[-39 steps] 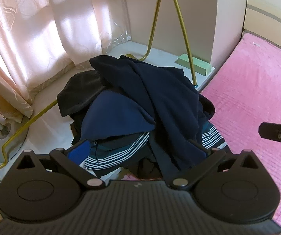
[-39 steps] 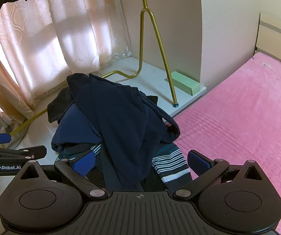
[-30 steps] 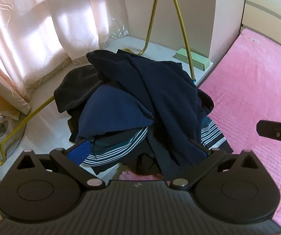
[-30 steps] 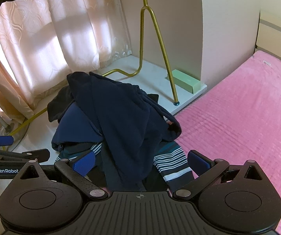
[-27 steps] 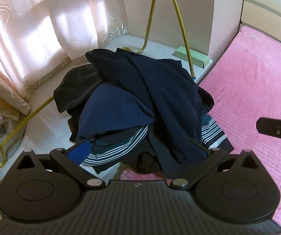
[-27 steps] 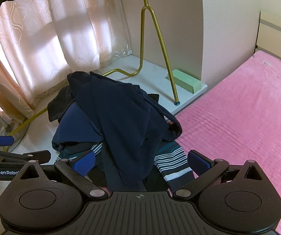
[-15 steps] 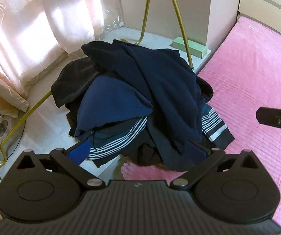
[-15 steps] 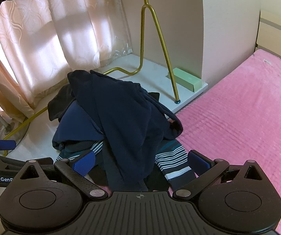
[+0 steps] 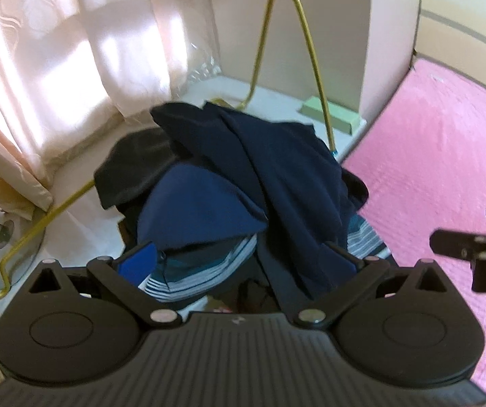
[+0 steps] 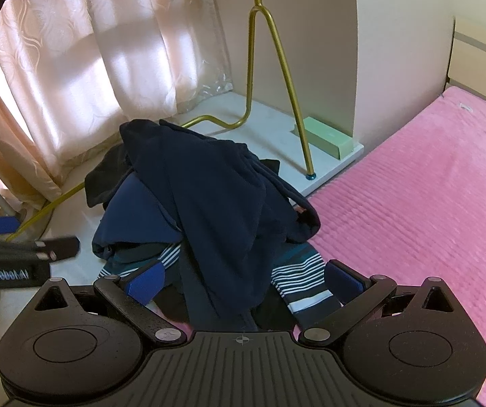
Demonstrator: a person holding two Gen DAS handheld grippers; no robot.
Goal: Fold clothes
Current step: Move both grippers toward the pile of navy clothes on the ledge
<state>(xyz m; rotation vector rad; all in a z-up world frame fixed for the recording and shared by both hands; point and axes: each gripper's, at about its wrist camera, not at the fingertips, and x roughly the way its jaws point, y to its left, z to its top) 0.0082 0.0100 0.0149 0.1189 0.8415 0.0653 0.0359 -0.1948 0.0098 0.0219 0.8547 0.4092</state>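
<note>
The clothes (image 9: 229, 196) sit in one loose, unfolded heap (image 10: 202, 224) at the edge of the pink bed (image 10: 412, 210), beside the pale floor. A dark navy garment (image 10: 215, 203) is draped over the top and hangs down the near side in long folds. Under it on the left bulges a brighter blue piece (image 9: 195, 207), with a black one (image 9: 131, 166) slumped behind. A teal top with white stripes (image 10: 297, 271) pokes out at the bottom on both sides; it may be a single garment, though the pile hides its middle.
</note>
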